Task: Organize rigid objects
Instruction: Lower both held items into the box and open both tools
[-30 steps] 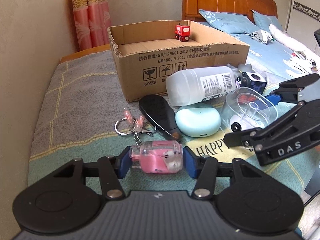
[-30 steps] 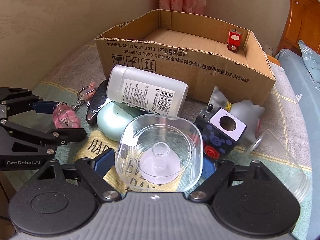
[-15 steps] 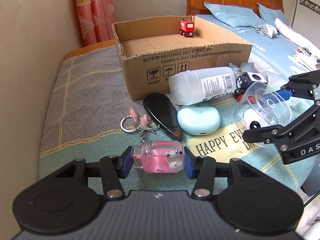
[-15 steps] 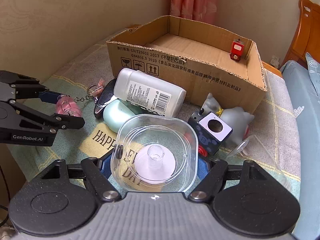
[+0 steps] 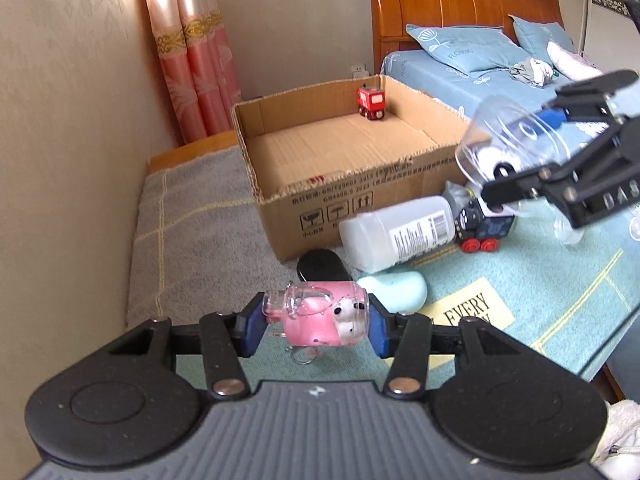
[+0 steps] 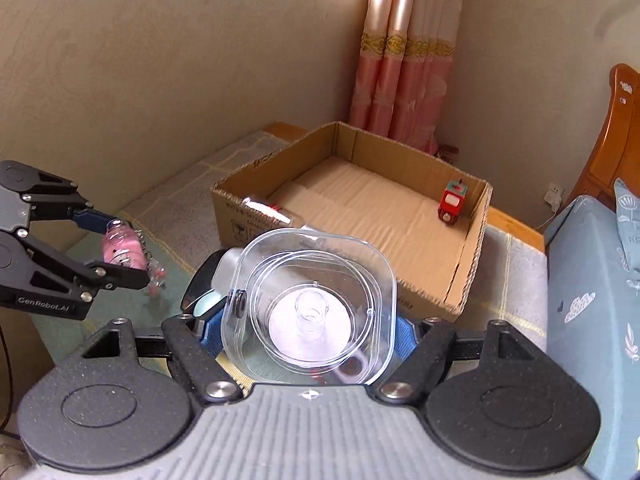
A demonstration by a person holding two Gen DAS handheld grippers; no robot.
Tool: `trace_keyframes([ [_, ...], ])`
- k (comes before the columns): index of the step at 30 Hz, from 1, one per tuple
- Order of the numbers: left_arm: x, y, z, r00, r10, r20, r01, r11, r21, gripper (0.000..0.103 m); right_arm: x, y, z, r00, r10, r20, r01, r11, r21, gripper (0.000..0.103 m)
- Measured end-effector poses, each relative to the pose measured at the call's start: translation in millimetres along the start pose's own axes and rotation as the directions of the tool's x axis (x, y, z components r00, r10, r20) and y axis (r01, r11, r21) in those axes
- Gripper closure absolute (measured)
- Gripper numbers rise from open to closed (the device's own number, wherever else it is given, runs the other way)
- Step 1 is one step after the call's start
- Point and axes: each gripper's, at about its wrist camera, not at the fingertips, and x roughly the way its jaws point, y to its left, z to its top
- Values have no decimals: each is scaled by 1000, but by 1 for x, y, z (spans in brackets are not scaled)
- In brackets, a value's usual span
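Note:
My left gripper (image 5: 314,322) is shut on a pink keychain charm (image 5: 316,314) in a clear shell and holds it above the mat; it also shows in the right wrist view (image 6: 122,246). My right gripper (image 6: 308,324) is shut on a clear plastic container (image 6: 310,308), lifted in front of the open cardboard box (image 6: 360,204); the container also shows in the left wrist view (image 5: 516,144). A red toy car (image 5: 371,103) stands at the box's far wall. A white bottle (image 5: 400,232), a dark toy train (image 5: 484,226), a mint case (image 5: 394,290) and a black oval object (image 5: 322,266) lie on the mat before the box.
The box (image 5: 352,168) sits on a grey and teal mat (image 5: 192,240) against a beige wall. A bed with blue pillows (image 5: 468,48) and a wooden headboard lies behind. Pink curtains (image 5: 188,56) hang in the corner.
Both grippers have lifted their objects off the mat and moved toward the box. The keychain's ring and chain now hang free under the charm.

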Motion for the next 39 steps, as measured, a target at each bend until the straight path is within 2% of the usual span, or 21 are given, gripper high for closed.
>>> trace_keyframes([
  [7, -9, 3, 26, 998, 47, 51, -48, 999, 16, 54, 19, -35, 34, 998, -53, 23, 53, 999, 1, 22],
  [12, -17, 5, 55, 990, 82, 111, -88, 995, 44, 54, 41, -55, 47, 997, -76, -4, 76, 997, 15, 22],
  [17, -12, 6, 90, 986, 76, 151, -88, 993, 74, 54, 59, -67, 51, 996, -89, -28, 90, 995, 42, 20],
  [19, -4, 6, 106, 986, 72, 149, -84, 993, 82, 54, 59, -70, 48, 996, -82, -23, 83, 995, 56, 11],
  [24, 19, 8, 137, 989, 48, 136, -61, 994, 91, 54, 49, -74, 37, 997, -72, -7, 72, 995, 72, 4],
  [30, 52, 9, 172, 994, 14, 105, -23, 996, 90, 54, 25, -81, 25, 997, -75, 22, 73, 993, 92, 2],
  [39, 114, 19, 209, 999, 36, 19, -37, 997, 63, 53, -5, -81, 16, 995, -90, 43, 86, 993, 81, 1],
])
